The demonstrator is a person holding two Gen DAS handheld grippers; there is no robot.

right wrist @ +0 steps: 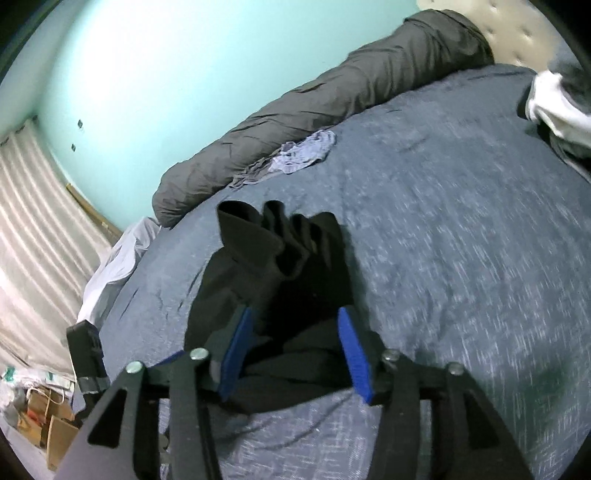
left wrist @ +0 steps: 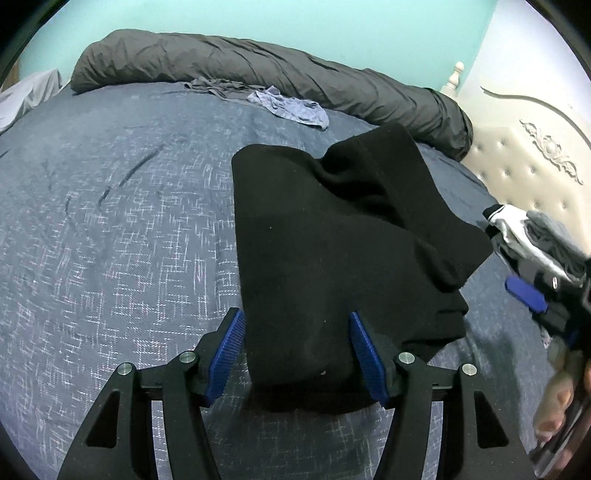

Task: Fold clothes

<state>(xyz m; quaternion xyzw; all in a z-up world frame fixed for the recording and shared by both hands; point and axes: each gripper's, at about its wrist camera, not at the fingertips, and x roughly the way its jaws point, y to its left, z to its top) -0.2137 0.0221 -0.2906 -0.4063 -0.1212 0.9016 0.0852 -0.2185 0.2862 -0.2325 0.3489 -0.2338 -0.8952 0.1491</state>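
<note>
Black garment (left wrist: 332,236) lies part-folded on the bed cover (left wrist: 110,221), rumpled on top. Left gripper (left wrist: 297,354) straddles its near edge, jaws apart, pads not pinching. Right gripper (right wrist: 291,354) hangs over bunched cloth, also apart, holding nothing; probably between folds.

Black garment (left wrist: 332,236), plain, no pattern, between the blue ribbed pads (left wrist: 227,354) of the left gripper (left wrist: 297,354); gripper arms black. Bedspread (left wrist: 110,229) under the fingers: slate blue, flecked with white crosshatch. Beyond the fingertips: dark grey rolled duvet (left wrist: 258,77), small pale blue-lilac cloth (left wrist: 291,107) before it. Wall (left wrist: 295,22) mint green. Right of the fingers: cream tufted headboard (left wrist: 532,162), white-and-grey clothes (left wrist: 532,232). Right gripper (right wrist: 293,350): blue pads, black frame.
</note>
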